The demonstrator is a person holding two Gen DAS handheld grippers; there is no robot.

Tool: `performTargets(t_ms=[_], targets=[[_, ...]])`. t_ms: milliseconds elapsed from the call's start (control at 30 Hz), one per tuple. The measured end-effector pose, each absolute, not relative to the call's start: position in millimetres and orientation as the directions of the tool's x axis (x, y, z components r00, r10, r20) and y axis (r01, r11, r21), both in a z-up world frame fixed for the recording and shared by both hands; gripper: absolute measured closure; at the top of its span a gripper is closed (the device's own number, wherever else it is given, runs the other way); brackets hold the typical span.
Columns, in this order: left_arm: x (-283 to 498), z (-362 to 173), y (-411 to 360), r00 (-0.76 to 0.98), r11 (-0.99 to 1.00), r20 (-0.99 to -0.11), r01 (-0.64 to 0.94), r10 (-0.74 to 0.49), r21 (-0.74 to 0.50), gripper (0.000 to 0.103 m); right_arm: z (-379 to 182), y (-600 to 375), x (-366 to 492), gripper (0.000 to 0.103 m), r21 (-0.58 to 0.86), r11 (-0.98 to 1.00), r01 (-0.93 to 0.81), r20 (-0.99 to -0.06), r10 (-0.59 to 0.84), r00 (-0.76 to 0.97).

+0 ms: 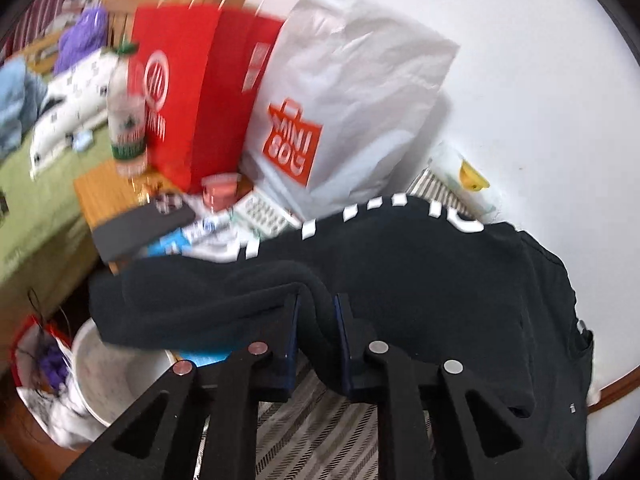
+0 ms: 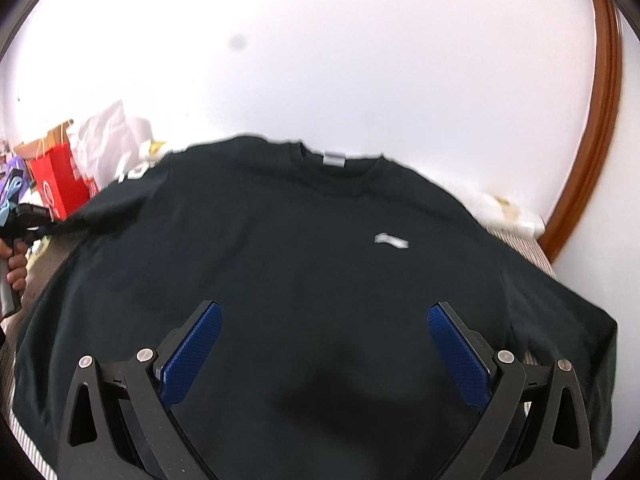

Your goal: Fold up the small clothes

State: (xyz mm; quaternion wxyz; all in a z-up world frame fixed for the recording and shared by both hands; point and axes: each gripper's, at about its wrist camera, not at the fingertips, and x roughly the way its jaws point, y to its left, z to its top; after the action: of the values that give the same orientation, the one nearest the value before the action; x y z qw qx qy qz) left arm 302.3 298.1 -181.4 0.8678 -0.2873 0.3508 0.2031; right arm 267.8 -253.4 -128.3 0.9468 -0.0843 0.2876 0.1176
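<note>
Left tongs (image 1: 316,300) clamped on a raised fold of the black T-shirt (image 2: 312,264), sleeve side, blue pads (image 1: 294,332) pinching the cloth from both sides. Right tongs (image 2: 324,312) spread wide over the shirt's lower body, nothing between the pads (image 2: 192,354), not touching cloth as far as I can tell. Shirt lies front up on a striped surface (image 1: 320,432), collar toward the white wall (image 2: 320,60), small pale logo (image 2: 391,240) on the chest, grey neck label (image 2: 334,159) at the collar, white lettering (image 1: 360,210) along the sleeve. In the right wrist view a hand (image 2: 16,268) grips the left tool's handle at the far left edge. Beyond the sleeve: white Miniso bag (image 1: 340,112), red paper bag (image 1: 180,100), plastic bottle (image 1: 126,112), dark phone (image 1: 140,228) on a small wooden worktop (image 1: 100,196). White bucket (image 1: 116,376) on the floor lower left. Both views motion-blurred
</note>
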Motion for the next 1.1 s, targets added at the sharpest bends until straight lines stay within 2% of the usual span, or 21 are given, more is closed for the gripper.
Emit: performTargets(t_ms=[233,333,433,500,600,667,833,933,1000,1033,1067,1100], targets=[[308,-112,257,0.741,0.837,-0.641,-0.468,0.198,-0.283,0.090,-145,-281,290,0.001,0.050,0.947,-0.316,-0.539,0.292,0.790],[317,-81,223,0.794,0.881,-0.588,-0.381,0.156,-0.280,0.090,-152,-298,293,0.001,0.138,0.943,-0.303,-0.521,0.329,0.787],[327,-57,176,0.833,0.931,-0.536,-0.293,0.137,-0.217,0.090,-154,-312,294,0.001,0.169,0.948,-0.270,-0.511,0.318,0.799],[334,-47,134,0.855,0.963,-0.513,-0.196,0.074,-0.187,0.090,-154,-321,295,0.001,0.185,0.952,-0.244,-0.498,0.305,0.812],[343,-51,73,0.856,0.986,-0.515,-0.043,-0.046,-0.159,0.090,-157,-329,297,0.001,0.206,0.954,-0.217,-0.485,0.292,0.824],[349,-72,33,0.828,0.989,-0.548,0.048,-0.117,-0.140,0.090,-160,-333,298,0.001,0.229,0.949,-0.218,-0.485,0.305,0.819],[361,-136,-16,0.732,0.986,-0.661,0.126,-0.167,-0.110,0.085,-160,-339,300,0.001,0.250,0.948,-0.197,-0.481,0.298,0.825],[355,-154,-18,0.695,0.983,-0.695,0.140,-0.183,-0.118,0.073,-161,-340,300,0.001,0.257,0.947,-0.192,-0.479,0.298,0.826],[345,-151,-9,0.707,0.984,-0.684,0.138,-0.179,-0.115,0.057,-162,-338,299,0.001,0.252,0.948,-0.193,-0.477,0.295,0.828],[339,-148,-2,0.721,0.985,-0.671,0.132,-0.173,-0.111,0.039,-162,-337,299,0.001,0.249,0.949,-0.193,-0.477,0.294,0.828],[331,-144,7,0.741,0.987,-0.652,0.123,-0.163,-0.107,0.027,-163,-335,299,0.001,0.243,0.950,-0.197,-0.477,0.293,0.828],[322,-141,16,0.762,0.988,-0.629,0.116,-0.155,-0.103,0.026,-163,-333,299,0.001,0.237,0.951,-0.201,-0.478,0.294,0.828]])
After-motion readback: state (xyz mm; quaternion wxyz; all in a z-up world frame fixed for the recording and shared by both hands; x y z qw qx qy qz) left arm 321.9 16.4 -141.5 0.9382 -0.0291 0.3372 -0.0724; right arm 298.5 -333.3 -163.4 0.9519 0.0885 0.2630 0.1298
